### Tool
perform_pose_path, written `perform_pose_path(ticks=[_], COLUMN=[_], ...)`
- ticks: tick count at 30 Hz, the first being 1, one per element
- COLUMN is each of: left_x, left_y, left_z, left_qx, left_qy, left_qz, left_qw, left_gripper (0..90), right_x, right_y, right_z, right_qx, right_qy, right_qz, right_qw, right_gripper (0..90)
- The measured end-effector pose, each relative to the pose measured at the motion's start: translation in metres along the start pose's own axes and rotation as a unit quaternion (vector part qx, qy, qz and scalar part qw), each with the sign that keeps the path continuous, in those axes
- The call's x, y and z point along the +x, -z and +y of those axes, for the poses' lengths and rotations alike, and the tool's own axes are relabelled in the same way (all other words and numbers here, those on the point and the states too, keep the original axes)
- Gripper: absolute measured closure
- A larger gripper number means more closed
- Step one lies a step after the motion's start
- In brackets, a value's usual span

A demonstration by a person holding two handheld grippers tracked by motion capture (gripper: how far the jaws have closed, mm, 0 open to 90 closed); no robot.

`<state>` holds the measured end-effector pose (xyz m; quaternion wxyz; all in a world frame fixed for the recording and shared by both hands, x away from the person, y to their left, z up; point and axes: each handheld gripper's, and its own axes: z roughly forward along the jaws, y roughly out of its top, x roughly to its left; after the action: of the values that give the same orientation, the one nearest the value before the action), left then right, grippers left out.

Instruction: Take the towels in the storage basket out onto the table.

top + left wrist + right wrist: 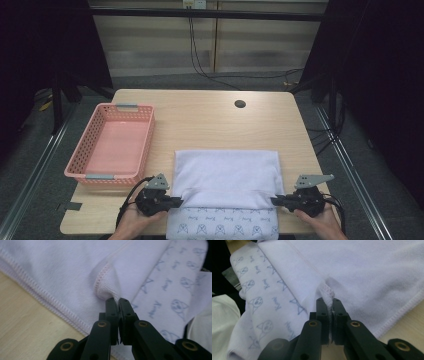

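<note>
Towel [226,172] lies on table [210,120] at near edge, half-folded. Left gripper [176,202] and right gripper [276,201] each clamp 1 corner of the folded hem, likely to carry the fold evenly. Pink basket [75,165] sits left.

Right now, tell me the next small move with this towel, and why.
Probably carry both pinched corners forward together, folding further. The left hand-held gripper and right hand-held gripper are each shut on the white towel, whose folded edge lies partway across.
</note>
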<state>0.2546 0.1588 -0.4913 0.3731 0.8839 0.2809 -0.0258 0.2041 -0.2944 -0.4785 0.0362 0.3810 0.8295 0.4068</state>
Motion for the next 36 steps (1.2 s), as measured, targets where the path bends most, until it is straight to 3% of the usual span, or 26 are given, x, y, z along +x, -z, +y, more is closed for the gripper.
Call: perform_pose_path(ticks=[2, 6, 9, 14, 16, 22, 29, 33, 36], left_x=[0.002, 0.003, 0.012, 0.026, 0.033, 0.034, 0.045, 0.05, 0.056], left_y=[-0.001, 0.0, -0.002, -0.005, -0.007, -0.015, -0.022, -0.032, -0.039], left_z=[0.0, 0.002, 0.004, 0.013, 0.017, 0.028, 0.033, 0.045, 0.055], left_qx=[0.0, 0.003, -0.008, -0.013, -0.019, -0.014, -0.038, -0.039, -0.043], left_qy=[0.005, 0.0, 0.013, 0.015, 0.025, 0.007, 0.031, 0.021, 0.026], left_qz=[0.001, 0.029, 0.029, 0.059, 0.067, 0.112, 0.09, 0.102, 0.106], left_qw=[1.0, 0.9996, 0.9995, 0.998, 0.9973, 0.9936, 0.9947, 0.9938, 0.993], left_gripper=[87.7, 88.0, 88.0, 88.1, 88.1, 88.1, 88.0, 88.0, 88.0], right_x=[-0.002, -0.005, -0.007, -0.014, -0.018, -0.033, -0.051, -0.06, -0.067], right_y=[-0.007, -0.015, -0.021, -0.031, -0.036, -0.045, -0.044, -0.043, -0.04], right_z=[0.004, 0.009, 0.01, 0.017, 0.022, 0.036, 0.04, 0.042, 0.041], right_qx=[0.006, 0.01, 0.025, 0.035, 0.034, 0.033, 0.031, 0.026, 0.024], right_qy=[0.006, 0.011, 0.012, 0.012, 0.017, 0.01, -0.005, -0.015, -0.024], right_qz=[-0.003, 0.0, -0.008, -0.025, -0.034, -0.052, -0.073, -0.082, -0.091], right_qw=[1.0, 0.9999, 0.9996, 0.999, 0.9987, 0.998, 0.9968, 0.9962, 0.9952], right_gripper=[85.6, 85.0, 84.5, 84.6, 84.7, 84.7, 85.0, 85.1, 85.2])
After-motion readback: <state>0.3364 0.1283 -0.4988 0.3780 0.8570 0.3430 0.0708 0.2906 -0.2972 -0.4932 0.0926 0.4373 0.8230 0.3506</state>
